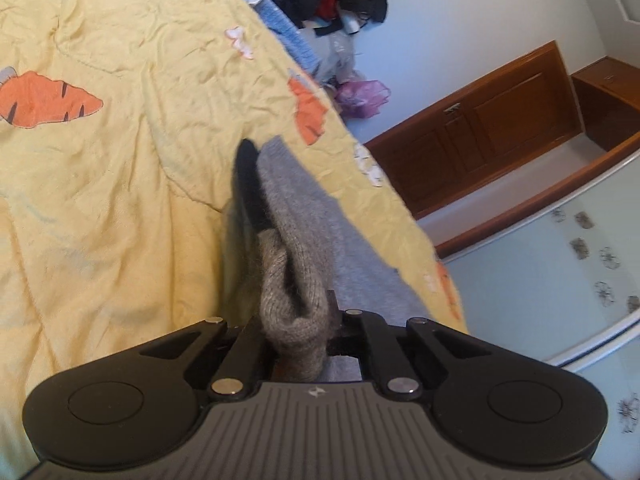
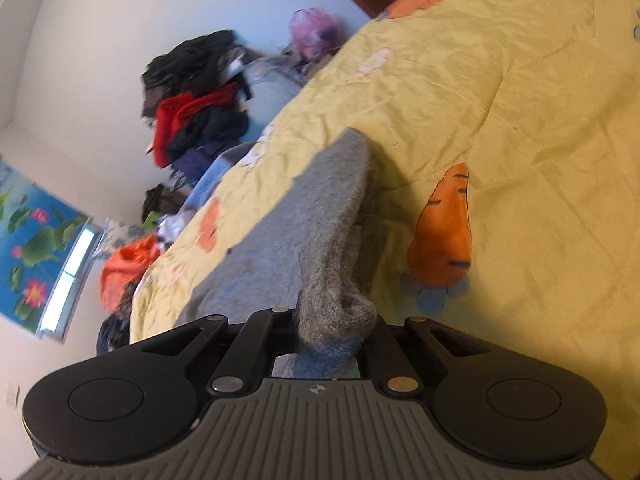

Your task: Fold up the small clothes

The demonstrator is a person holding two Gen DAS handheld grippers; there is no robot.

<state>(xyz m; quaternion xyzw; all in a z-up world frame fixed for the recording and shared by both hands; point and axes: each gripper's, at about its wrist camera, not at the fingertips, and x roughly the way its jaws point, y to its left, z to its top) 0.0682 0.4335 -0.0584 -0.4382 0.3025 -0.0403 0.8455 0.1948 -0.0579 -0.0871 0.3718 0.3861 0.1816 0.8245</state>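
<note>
A small grey knitted garment (image 1: 296,216) with a black end (image 1: 250,176) hangs lifted over the yellow carrot-print quilt (image 1: 120,184). My left gripper (image 1: 298,322) is shut on a bunched grey edge of it, which hides the fingertips. In the right wrist view the same grey garment (image 2: 296,216) stretches away from my right gripper (image 2: 338,322), which is shut on another bunched edge. The cloth casts a shadow on the quilt (image 2: 540,120) just beyond it.
A heap of dark and red clothes (image 2: 192,108) lies past the bed's edge, with a purple bag (image 2: 314,34) and an orange cloth (image 2: 128,268) nearby. Brown wooden furniture (image 1: 492,128) stands by the wall. The quilt spreads wide to the left in the left wrist view.
</note>
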